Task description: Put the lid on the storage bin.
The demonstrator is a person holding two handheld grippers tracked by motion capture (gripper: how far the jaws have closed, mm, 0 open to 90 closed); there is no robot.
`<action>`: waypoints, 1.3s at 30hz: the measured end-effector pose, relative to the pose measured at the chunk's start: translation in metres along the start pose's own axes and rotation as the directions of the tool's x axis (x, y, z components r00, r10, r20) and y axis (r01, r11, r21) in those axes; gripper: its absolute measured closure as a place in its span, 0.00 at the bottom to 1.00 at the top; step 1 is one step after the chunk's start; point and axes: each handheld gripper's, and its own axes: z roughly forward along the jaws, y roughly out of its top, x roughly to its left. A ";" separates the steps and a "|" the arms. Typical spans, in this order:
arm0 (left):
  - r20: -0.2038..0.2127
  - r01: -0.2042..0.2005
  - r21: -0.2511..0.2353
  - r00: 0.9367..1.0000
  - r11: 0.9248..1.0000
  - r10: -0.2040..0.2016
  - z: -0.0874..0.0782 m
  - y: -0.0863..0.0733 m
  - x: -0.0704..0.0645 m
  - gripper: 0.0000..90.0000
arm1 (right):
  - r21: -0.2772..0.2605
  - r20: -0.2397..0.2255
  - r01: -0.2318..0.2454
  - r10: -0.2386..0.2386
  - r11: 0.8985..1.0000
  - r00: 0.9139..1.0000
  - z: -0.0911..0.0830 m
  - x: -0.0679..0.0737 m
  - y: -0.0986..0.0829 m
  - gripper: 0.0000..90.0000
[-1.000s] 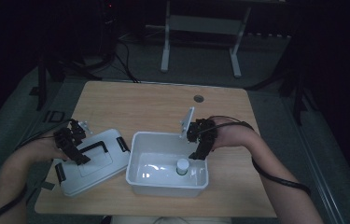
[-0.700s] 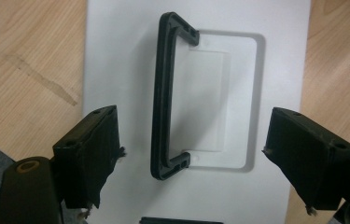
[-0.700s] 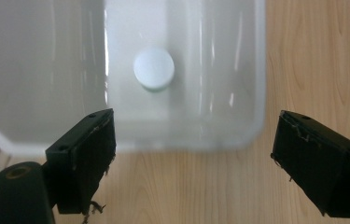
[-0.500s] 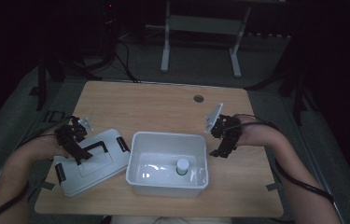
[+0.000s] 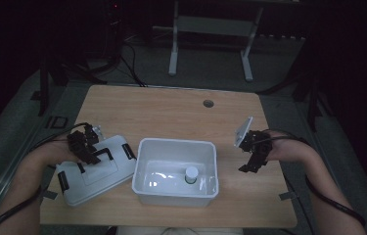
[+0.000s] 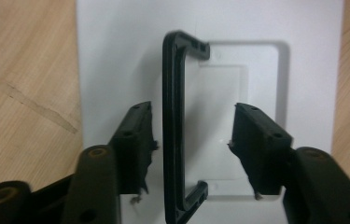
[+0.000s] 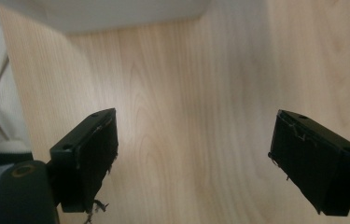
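The left gripper [image 6: 191,140] hangs with its fingers [image 6: 133,140] spread on either side of the black handle [image 6: 172,130] of a white lid [image 6: 116,56], the handle standing nearer one finger and apart from the other, neither one closed on it. Seen from the high view, that left gripper [image 5: 84,144] sits over the lid [image 5: 95,174], which lies flat on the wooden desk [image 5: 171,112], just beside the left wall of an open white bin [image 5: 176,191]. A small white-capped bottle [image 5: 191,175] stands inside the bin, toward its right side (the bin's floor catches a patch of glare). On the other side, the right gripper [image 7: 193,158] holds its fingers [image 7: 91,154] wide apart with nothing between them, bare wood grain below and the edge of the bin [image 7: 107,14] above. In the high view the right gripper [image 5: 253,154] hovers over the desk, right of the bin and clear of it. Both forearms reach in from the near edge of the desk.
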 end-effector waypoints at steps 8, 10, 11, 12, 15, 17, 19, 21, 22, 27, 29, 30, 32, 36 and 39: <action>0.013 -0.007 0.025 1.000 1.000 0.006 0.008 0.003 0.004 0.78 | 0.013 -0.039 -0.043 0.043 0.999 0.998 0.025 0.001 -0.020 0.17; 0.029 -0.014 0.031 0.999 0.999 0.013 0.010 0.003 0.004 0.83 | 0.018 -0.045 -0.055 0.056 0.998 0.997 0.030 0.001 -0.024 0.17; 0.035 -0.010 0.033 0.999 0.999 0.009 0.010 0.004 0.005 0.86 | 0.019 -0.045 -0.059 0.060 0.998 0.997 0.031 0.001 -0.026 0.17; 0.035 -0.010 0.033 0.999 0.999 0.009 0.010 0.004 0.005 0.89 | 0.019 -0.045 -0.059 0.060 0.998 0.997 0.031 0.001 -0.026 0.17; 0.074 -0.008 0.026 0.997 1.000 0.006 0.011 0.004 0.006 0.91 | 0.016 -0.070 -0.074 0.074 0.997 0.995 0.037 0.002 -0.031 0.17; 0.072 -0.006 0.019 0.997 1.000 0.005 0.010 0.004 0.005 0.93 | 0.018 -0.072 -0.075 0.076 0.997 0.994 0.037 0.002 -0.031 0.17; 0.060 -0.019 0.025 0.998 1.000 0.018 0.007 0.004 0.004 0.93 | 0.025 -0.083 -0.078 0.080 0.997 0.993 0.041 0.003 -0.033 0.17; 0.061 -0.007 0.019 0.998 1.000 0.006 0.002 0.003 0.004 0.93 | 0.027 -0.082 -0.076 0.078 0.997 0.994 0.043 0.003 -0.035 0.17; 0.061 -0.004 0.013 0.998 1.000 0.003 -0.001 0.002 0.004 0.93 | 0.033 -0.085 -0.080 0.082 0.996 0.993 0.043 0.004 -0.035 0.17; 0.038 -0.009 0.009 0.999 1.000 0.009 -0.022 -0.003 0.000 0.93 | 0.031 -0.095 -0.085 0.088 0.996 0.992 0.044 0.006 -0.037 0.17; 0.035 -0.013 0.007 0.999 1.000 0.012 -0.027 -0.004 0.000 0.93 | 0.032 -0.095 -0.087 0.090 0.996 0.991 0.043 0.006 -0.037 0.17; 0.007 -0.002 -0.015 1.000 1.000 0.002 -0.039 -0.009 -0.002 0.93 | 0.026 -0.094 -0.089 0.091 0.996 0.991 0.042 0.006 -0.038 0.17; 0.000 0.006 -0.034 1.000 0.999 -0.006 -0.050 -0.013 -0.002 0.93 | 0.020 -0.093 -0.091 0.093 0.996 0.991 0.040 0.007 -0.040 0.17; -0.027 0.003 -0.047 1.000 0.999 -0.004 -0.075 -0.017 -0.007 0.93 | 0.018 -0.087 -0.094 0.096 0.995 0.992 0.037 0.007 -0.041 0.17; -0.055 -0.001 -0.053 0.998 0.999 -0.002 -0.095 -0.017 -0.010 0.93 | 0.018 -0.086 -0.094 0.095 0.995 0.992 0.034 0.008 -0.040 0.17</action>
